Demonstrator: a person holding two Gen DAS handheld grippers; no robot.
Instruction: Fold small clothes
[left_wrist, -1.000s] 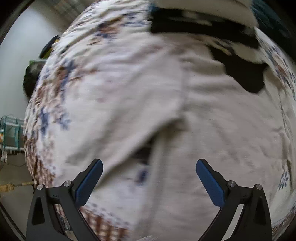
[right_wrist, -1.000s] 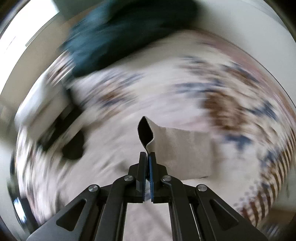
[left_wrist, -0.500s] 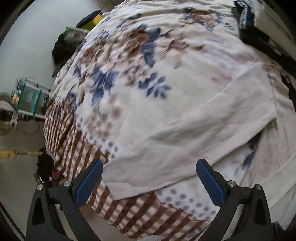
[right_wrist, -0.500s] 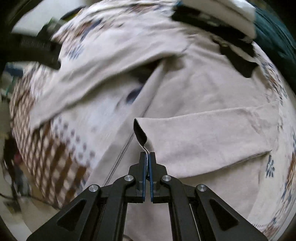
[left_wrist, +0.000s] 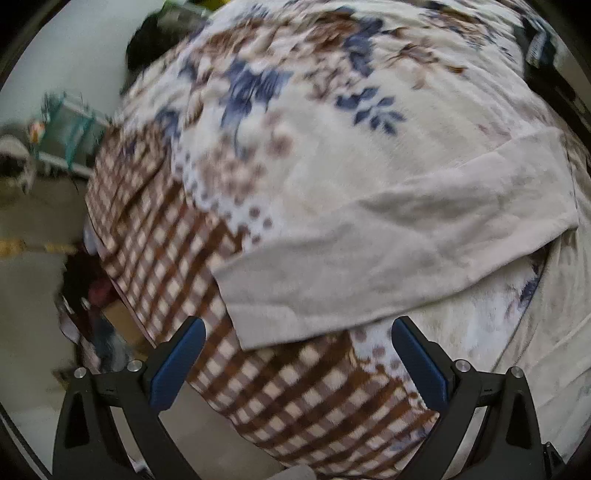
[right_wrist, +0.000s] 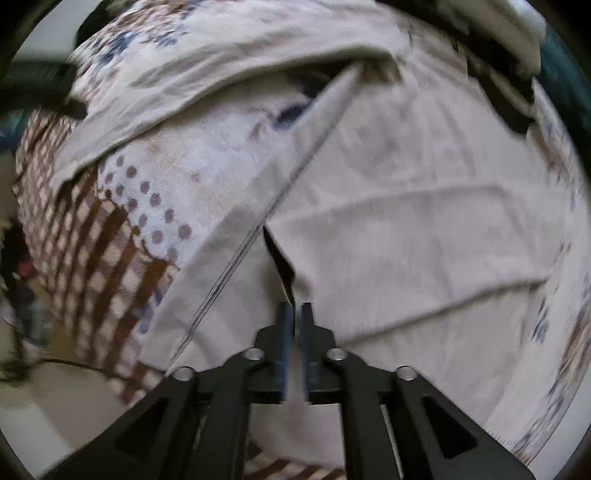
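Sleeve (left_wrist: 399, 236) was the piece my coming move depended on, so I placed everything else against it. It belonged to a beige top (right_wrist: 424, 177) spread flat on a flowered and checked blanket (left_wrist: 295, 122). From my left camera the sleeve lay as a long band running from its cuff end, low and toward the checked border of the blanket, up and away to where it joined the body of the top at the right edge of the picture. That cuff end sat just ahead of my left gripper (left_wrist: 295, 354), between the lines of its two blue pads (left_wrist: 177, 362) but not touching either one. The jaws there stood wide apart with nothing in them.

My right gripper (right_wrist: 294, 317) was over the body of the top, well away from that sleeve, which showed only along the upper left of its view. The other sleeve (right_wrist: 417, 251) was already laid across the body, and its cuff edge sat right at the right fingertips. Those jaws had just been opening; a narrow gap showed between the pads, with the cloth edge at the tips, and I read it as letting go rather than pinching.

So the left hand was plainly the nearer one to the flat sleeve. I judged that it should come down on the cuff and carry it along the sleeve's own length, inward over the body of the top.
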